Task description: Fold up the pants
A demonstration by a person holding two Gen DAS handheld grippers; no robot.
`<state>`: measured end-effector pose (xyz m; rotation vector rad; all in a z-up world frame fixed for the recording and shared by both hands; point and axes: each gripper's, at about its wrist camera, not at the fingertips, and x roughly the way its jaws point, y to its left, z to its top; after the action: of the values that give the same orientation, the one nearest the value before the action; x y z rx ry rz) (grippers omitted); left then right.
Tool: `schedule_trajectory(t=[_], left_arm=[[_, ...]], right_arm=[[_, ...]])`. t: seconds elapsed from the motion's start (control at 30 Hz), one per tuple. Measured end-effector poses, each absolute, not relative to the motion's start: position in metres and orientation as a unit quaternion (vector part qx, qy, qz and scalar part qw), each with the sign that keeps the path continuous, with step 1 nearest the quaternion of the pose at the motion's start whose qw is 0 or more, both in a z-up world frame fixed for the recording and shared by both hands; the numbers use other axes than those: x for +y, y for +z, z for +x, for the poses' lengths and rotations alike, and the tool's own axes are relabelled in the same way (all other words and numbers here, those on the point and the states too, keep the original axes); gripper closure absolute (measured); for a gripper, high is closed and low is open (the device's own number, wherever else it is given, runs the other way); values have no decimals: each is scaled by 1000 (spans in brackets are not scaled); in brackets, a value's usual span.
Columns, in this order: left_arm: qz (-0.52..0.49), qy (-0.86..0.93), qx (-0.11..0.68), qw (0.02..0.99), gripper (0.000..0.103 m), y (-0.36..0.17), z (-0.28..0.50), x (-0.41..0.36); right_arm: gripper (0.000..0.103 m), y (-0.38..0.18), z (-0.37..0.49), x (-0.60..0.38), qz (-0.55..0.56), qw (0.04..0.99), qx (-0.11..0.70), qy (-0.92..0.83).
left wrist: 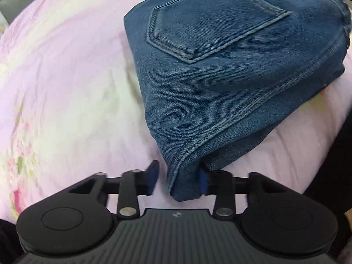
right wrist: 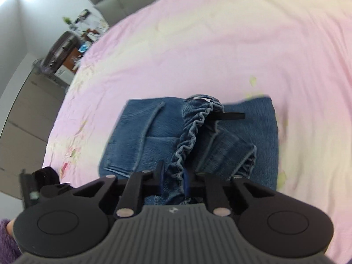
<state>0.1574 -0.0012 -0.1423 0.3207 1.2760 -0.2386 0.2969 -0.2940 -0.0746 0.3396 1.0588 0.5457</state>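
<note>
Mid-fold, the denim jeans (right wrist: 154, 136) lie bunched near the middle of the pink bedsheet (right wrist: 220, 44): the right gripper (right wrist: 173, 181) pinches the elastic waistband (right wrist: 187, 140), the left gripper (left wrist: 179, 180) stands narrow around a seamed corner (left wrist: 187, 176), one pad seemingly clear, so next both should lift and carry together

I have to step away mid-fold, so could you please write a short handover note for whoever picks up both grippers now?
Left gripper: a seamed corner of the jeans sits between its jaws; the right pad touches denim, the left pad shows a gap, so the grip is not firm.
Right gripper: shut on the elastic waistband.
The jeans lie partly folded on the pink bedsheet, back pocket up.
Done: legs already folded into a compact bundle.
Left: finish the last fold, then release.
</note>
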Motion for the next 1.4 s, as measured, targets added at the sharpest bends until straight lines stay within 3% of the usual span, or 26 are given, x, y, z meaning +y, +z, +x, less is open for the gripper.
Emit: schedule_trajectory(t=[0.1, 0.3, 0.6, 0.83, 0.93, 1.07, 1.13, 1.23, 1.3, 1.4], left_arm=[[120, -107, 589, 792, 84, -136, 158, 12], [91, -88, 587, 799, 88, -132, 159, 27], [154, -96, 615, 767, 89, -139, 163, 15], [168, -115, 623, 755, 95, -114, 153, 18], [133, -127, 590, 786, 88, -89, 151, 21], [59, -115, 543, 830, 88, -72, 169, 26], [24, -113, 523, 844, 88, -73, 178, 20], [-7, -117, 505, 855, 88, -77, 191, 6], [-9, -119, 502, 857, 88, -83, 203, -8], [3, -109, 510, 853, 88, -97, 222, -22]], right_arm=[[98, -49, 272, -290, 110, 834, 469, 269], [102, -70, 219, -289, -12, 843, 473, 256], [102, -150, 212, -296, 10, 828, 520, 208], [100, -156, 225, -292, 18, 829, 529, 182], [91, -151, 221, -297, 32, 832, 523, 180], [75, -141, 216, -311, 73, 841, 508, 170], [59, -135, 215, -322, 105, 845, 498, 167], [51, -127, 217, -336, 158, 847, 482, 158], [37, -127, 223, -344, 191, 846, 475, 149], [35, -135, 237, -351, 245, 836, 469, 145]])
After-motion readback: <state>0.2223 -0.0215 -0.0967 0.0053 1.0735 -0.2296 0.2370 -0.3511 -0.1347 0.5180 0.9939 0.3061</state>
